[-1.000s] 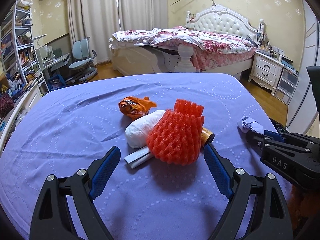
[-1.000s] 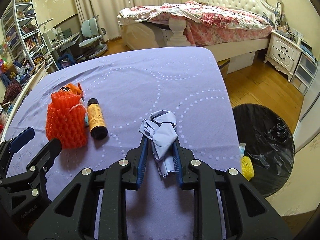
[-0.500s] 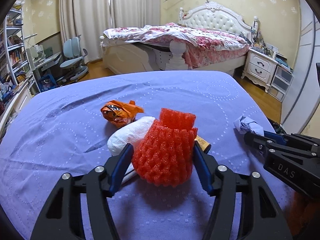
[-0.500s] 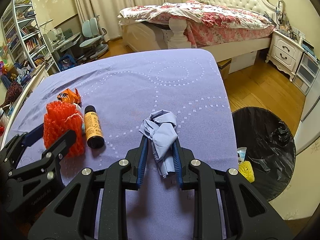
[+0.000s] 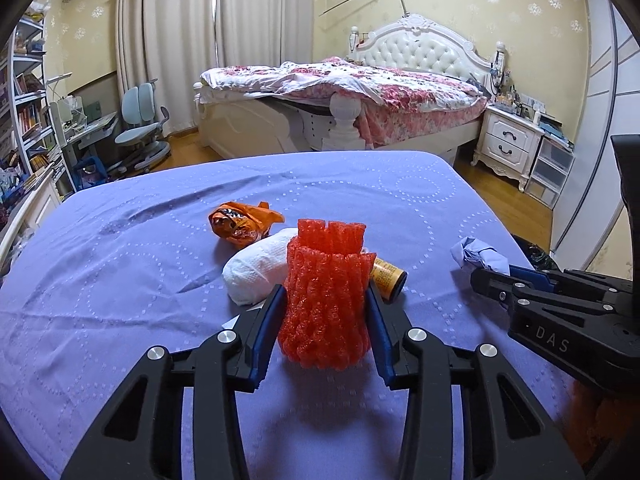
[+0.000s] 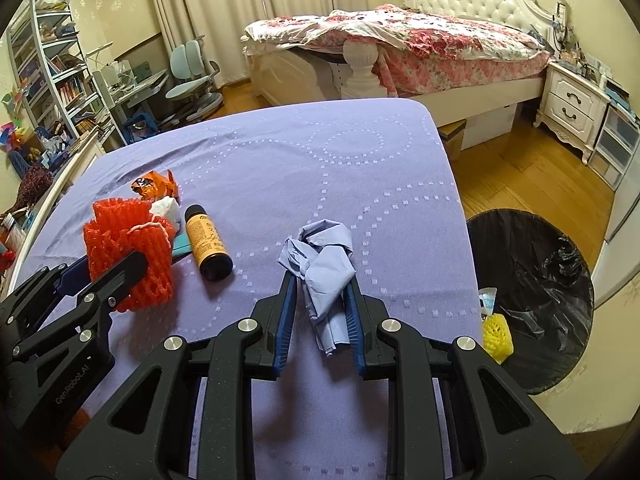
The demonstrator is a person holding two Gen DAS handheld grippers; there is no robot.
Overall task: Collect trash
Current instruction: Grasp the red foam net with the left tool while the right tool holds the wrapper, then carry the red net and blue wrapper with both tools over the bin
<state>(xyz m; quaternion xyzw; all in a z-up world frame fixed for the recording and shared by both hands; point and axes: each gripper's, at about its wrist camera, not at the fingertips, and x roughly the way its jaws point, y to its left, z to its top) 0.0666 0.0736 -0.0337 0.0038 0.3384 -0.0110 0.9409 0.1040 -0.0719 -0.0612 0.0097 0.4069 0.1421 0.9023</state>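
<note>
At the bottom centre of the left wrist view, the left hand-held gripper (image 5: 325,312) has just been closing: a second ago its blue pads stood wide on either side of the red foam net (image 5: 326,300), and now they press against its flanks, pinching it where it stands on the purple table (image 5: 120,280). That piece looks secured and ready to lift. At the bottom centre of the right wrist view, the right hand-held gripper (image 6: 320,300) is clamped on the crumpled blue wrapper (image 6: 322,264), as it was a second ago. So each of the two grippers holds one piece of trash.

Behind the net, three loose items lie on the table: one white paper wad (image 5: 256,276), one small yellow bottle (image 6: 208,242) lying on its side, and one orange snack wrapper (image 5: 242,224) farther back. A flat pale card is half hidden beside the wad.

At the right edge of the right wrist view, one black-lined bin (image 6: 532,280) stands on the floor, with one yellow foam net (image 6: 496,330) inside.
</note>
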